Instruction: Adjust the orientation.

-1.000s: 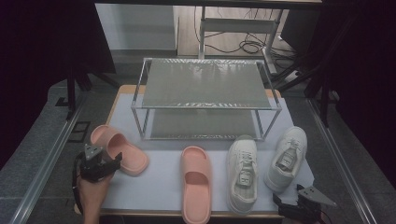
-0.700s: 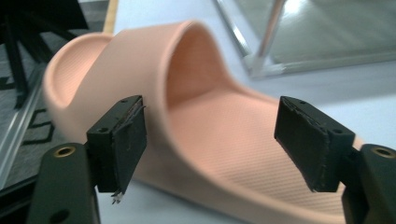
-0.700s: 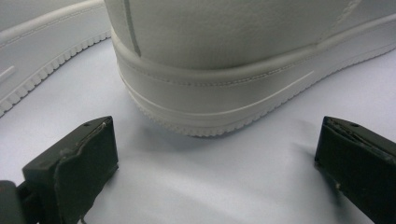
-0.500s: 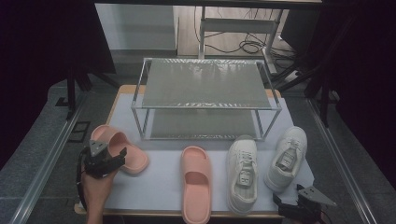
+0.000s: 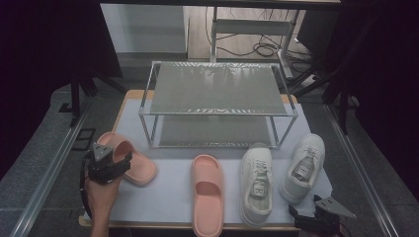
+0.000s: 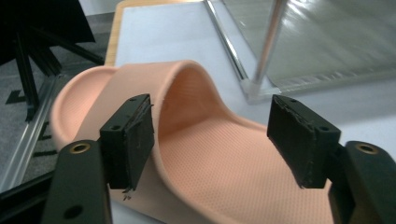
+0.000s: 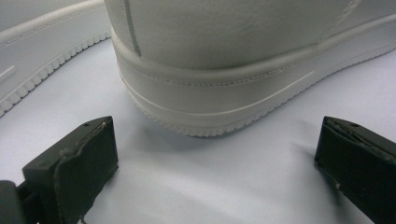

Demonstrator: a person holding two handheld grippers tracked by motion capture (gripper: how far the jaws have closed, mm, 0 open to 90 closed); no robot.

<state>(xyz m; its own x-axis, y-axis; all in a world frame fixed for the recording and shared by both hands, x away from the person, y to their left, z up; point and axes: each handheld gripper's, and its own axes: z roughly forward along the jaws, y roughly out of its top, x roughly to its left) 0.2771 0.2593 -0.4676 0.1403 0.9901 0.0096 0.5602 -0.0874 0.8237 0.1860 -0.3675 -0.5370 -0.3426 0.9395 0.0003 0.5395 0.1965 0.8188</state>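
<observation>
Table [image 5: 163,197] under a pale grey mat, wooden edge showing at front and rear. Two-tier metal shoe rack with mesh shelves [image 5: 217,89] standing at the far middle, both shelves bare. Pair of white lace-up sneakers [image 5: 258,182] lying in front of the rack to the right, toes pointing away. One salmon-pink foam slide [image 5: 207,195] at front centre, long axis running front to back.

Second salmon-pink foam slide, the one being worked [image 5: 129,159], lying at the table's left, left of the rack's near-left leg, long axis angled from far-left to near-right. Left gripper [image 5: 114,167] brought in over its near side, much the nearer of the two hands. In the left gripper view, slide [image 6: 201,144] directly ahead of and below the fingers [image 6: 130,140]: one finger just outside the strap's outer edge, the other over the open footbed, strap arch rising ahead of the gap. Fingers parted, having just been closing, pads not yet pressing on the foam.

Right gripper [image 5: 323,215] resting at the front right corner, well apart from the slide, fingers wide open and empty, facing the heel of a white sneaker [image 7: 224,70].

Judged: grasp on the strap edge about to be made; approach crosswise to the slide's long axis.
</observation>
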